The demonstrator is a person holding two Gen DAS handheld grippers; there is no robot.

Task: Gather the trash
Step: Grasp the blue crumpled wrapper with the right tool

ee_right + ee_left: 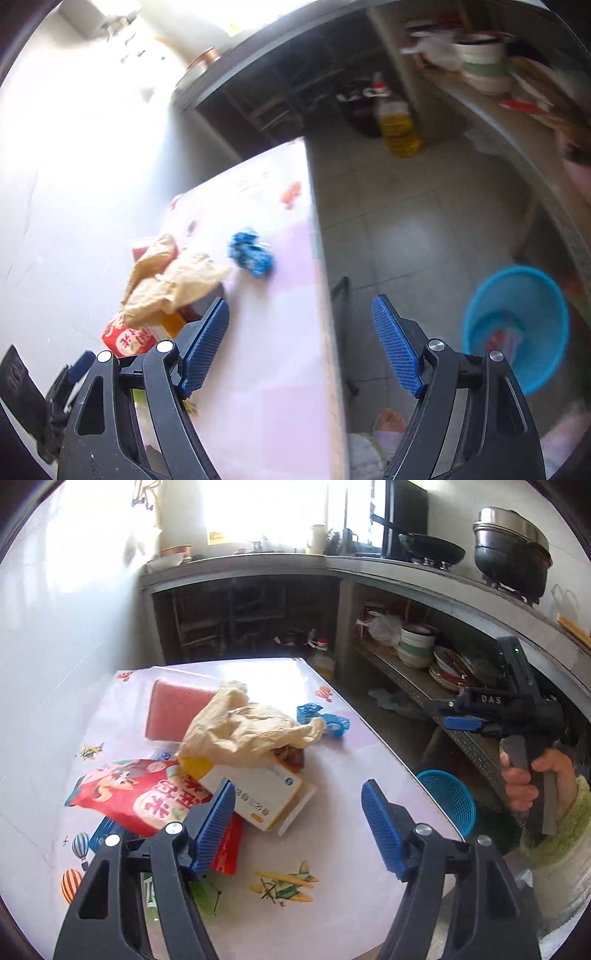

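A heap of trash lies on the pink printed table (332,842): a cream plastic bag (251,731), a red snack bag (147,794), a white and orange carton (266,797) and a crumpled blue wrapper (321,716). My left gripper (297,794) hovers open above the table just right of the carton, nothing between its pads. My right gripper (299,310) is open and empty over the table's right edge; it shows in the left wrist view (439,712) held by a hand. A blue basket (517,325) on the floor holds a wrapper.
A flat red pad (173,709) lies behind the heap. A white wall borders the table's left. A counter (332,563) with a wok and a pot runs behind and to the right, with bowls on a shelf below. An oil bottle (399,129) stands on the tiled floor.
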